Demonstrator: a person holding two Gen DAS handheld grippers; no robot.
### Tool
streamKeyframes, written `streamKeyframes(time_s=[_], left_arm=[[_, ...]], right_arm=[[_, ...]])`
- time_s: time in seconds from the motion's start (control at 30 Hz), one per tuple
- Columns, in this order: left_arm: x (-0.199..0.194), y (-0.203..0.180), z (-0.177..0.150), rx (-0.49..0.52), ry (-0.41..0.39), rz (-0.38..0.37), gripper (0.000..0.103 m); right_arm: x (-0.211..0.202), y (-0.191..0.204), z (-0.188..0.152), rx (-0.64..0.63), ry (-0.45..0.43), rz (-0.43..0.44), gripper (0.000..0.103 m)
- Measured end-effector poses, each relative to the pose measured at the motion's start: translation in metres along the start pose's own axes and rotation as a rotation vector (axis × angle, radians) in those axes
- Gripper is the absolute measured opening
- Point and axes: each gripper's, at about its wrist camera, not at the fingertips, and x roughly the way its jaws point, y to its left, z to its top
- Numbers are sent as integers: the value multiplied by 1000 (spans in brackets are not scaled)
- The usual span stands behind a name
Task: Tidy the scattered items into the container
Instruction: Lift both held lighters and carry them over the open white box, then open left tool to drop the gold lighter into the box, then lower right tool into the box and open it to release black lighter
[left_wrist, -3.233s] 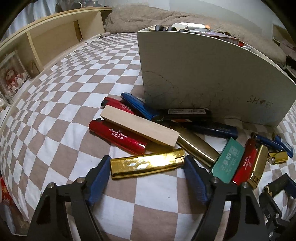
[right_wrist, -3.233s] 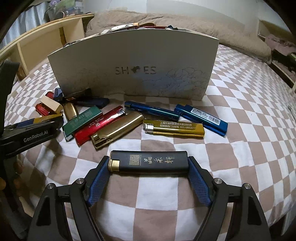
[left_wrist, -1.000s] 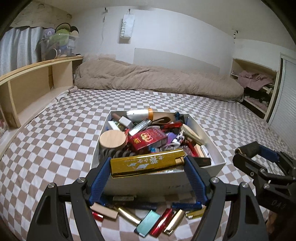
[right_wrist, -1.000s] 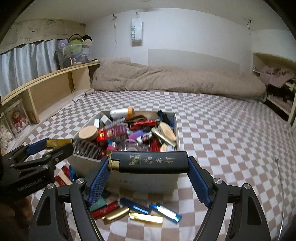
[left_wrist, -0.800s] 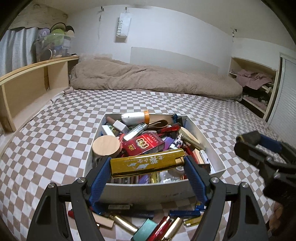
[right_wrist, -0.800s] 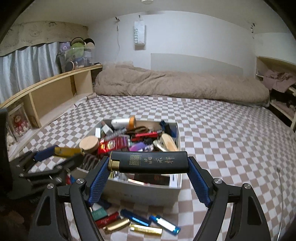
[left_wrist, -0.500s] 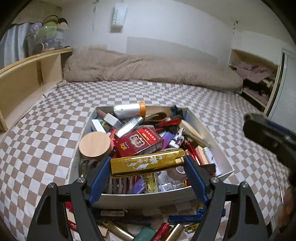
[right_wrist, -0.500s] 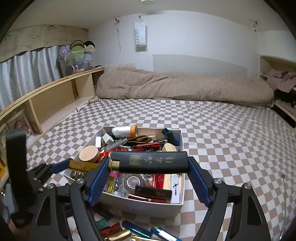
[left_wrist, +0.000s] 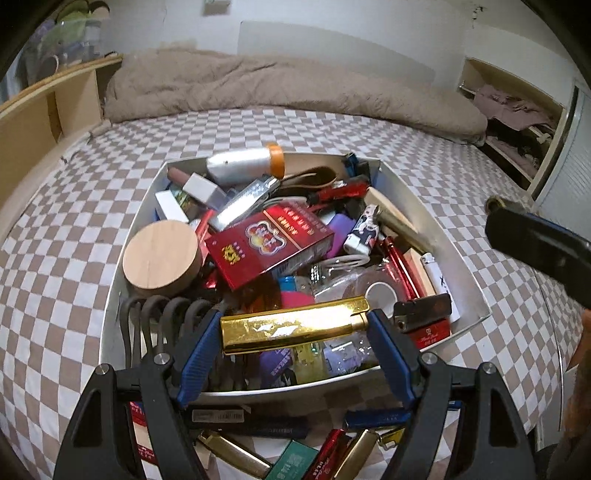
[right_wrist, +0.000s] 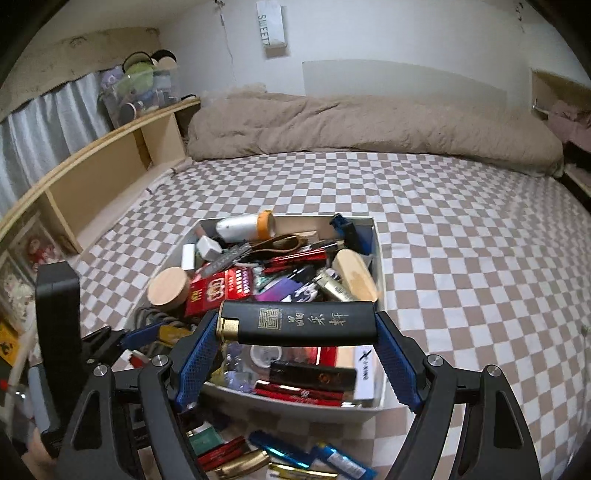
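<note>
Now the left tongs are clamped endwise on a gold lighter, held level over the near end of the box. The right tongs are clamped the same way on a black lighter with gold characters, above the same near end.

Beyond both tongs the box is heaped: a red pack, a round wooden lid, a white bottle with an orange cap at the far wall, a brown strap, dark coiled loops just beyond the left tongs' left finger, and more lighters under the gold one.

Below and nearer than the tongs, loose lighters lie on the checked bed against the box's near wall.

Only the right view shows the left tongs from the side, at its lower left, with the gold lighter's end showing. Only the left view shows the right tongs as a dark bar at its right edge.

To the right of the box the bed lies open; a wooden shelf runs along the left, and a beige duvet lies far beyond.
</note>
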Motion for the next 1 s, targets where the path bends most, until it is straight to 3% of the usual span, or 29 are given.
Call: streamKeyframes(time_s=[0.23, 0.33, 0.43, 1.0], left_arm=[[6, 0, -1, 0, 70, 16, 79], [4, -3, -2, 8, 71, 34, 80], [1, -2, -2, 2, 65, 37, 92], [-18, 17, -18, 18, 42, 79, 92]], right_arm=[[3, 0, 9, 0, 10, 0, 82], [5, -1, 10, 9, 16, 4, 82], [9, -3, 9, 23, 36, 10, 82], [30, 15, 5, 24, 143, 58, 82]])
